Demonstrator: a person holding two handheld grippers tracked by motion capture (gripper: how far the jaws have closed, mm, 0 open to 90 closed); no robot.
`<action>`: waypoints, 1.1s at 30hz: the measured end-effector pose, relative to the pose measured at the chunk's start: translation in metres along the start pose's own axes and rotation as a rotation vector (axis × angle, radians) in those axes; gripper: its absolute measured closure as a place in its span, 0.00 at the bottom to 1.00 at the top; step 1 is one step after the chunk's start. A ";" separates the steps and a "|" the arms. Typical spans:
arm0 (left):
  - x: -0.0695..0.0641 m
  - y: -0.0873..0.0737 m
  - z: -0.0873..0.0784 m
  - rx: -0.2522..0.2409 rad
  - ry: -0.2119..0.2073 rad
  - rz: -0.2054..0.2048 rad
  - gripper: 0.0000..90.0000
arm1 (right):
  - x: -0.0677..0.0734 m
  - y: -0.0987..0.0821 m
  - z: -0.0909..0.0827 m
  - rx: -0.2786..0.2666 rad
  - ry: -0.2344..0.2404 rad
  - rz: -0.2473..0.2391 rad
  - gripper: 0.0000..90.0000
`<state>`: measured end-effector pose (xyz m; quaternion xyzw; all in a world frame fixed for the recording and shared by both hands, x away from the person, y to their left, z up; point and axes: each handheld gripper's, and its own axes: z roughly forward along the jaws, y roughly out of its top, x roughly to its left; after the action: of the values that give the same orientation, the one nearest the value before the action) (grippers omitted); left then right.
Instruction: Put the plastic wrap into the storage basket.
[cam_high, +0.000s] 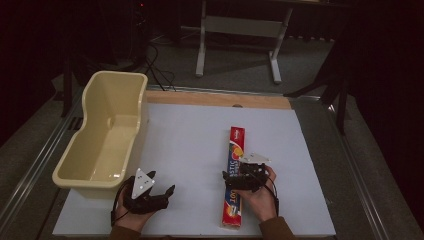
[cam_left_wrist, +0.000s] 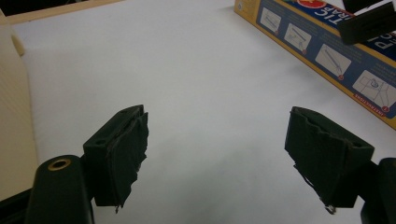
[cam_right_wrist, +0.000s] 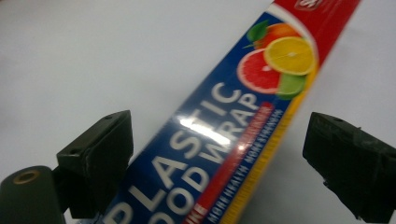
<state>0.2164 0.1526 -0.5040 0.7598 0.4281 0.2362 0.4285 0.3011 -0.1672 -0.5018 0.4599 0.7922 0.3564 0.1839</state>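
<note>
High view first: a long plastic wrap box (cam_high: 233, 180) lies flat on the white table (cam_high: 195, 145), running from the near edge away toward the far side, right of the table's middle. The right gripper (cam_high: 243, 175) hangs over the near half of that box, held in a hand (cam_high: 260, 197) that comes in from the bottom edge, a grey three-cornered plate on top of it. The right gripper view looks down along its two black fingers (cam_right_wrist: 95, 156), which are spread wide with the box (cam_right_wrist: 224, 126) lying between them; the left one stands just beside the box's blue face, though whether it touches cannot be told, and the right one stands clear of the yellow edge with bare table between. The printed top shows the words PLASTIC FOOD WRAP and a picture of cut citrus fruit. The left gripper (cam_high: 150, 195) sits near the front edge of the table, well apart from the box and just beside the near end of a cream plastic tub (cam_high: 90, 175) that stands along the left side. Its own view shows its fingers (cam_left_wrist: 121, 158) spread wide over bare white table with nothing between them; farther off, at the upper right of that view, lies the side panel of the box (cam_left_wrist: 322, 51) with its small instruction drawings.
</note>
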 end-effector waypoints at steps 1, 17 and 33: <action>0.000 0.000 0.001 0.001 -0.002 -0.001 0.24 | 0.004 0.001 0.005 0.019 -0.017 0.002 0.09; -0.003 -0.002 0.004 0.012 -0.016 0.002 0.24 | -0.001 0.016 0.020 0.252 -0.007 0.053 0.10; -0.002 -0.002 0.005 0.018 -0.015 -0.012 0.25 | -0.071 0.013 -0.004 0.385 0.088 -0.105 0.27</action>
<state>0.2179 0.1495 -0.5082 0.7628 0.4314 0.2242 0.4263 0.3421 -0.2256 -0.4923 0.4286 0.8759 0.2080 0.0762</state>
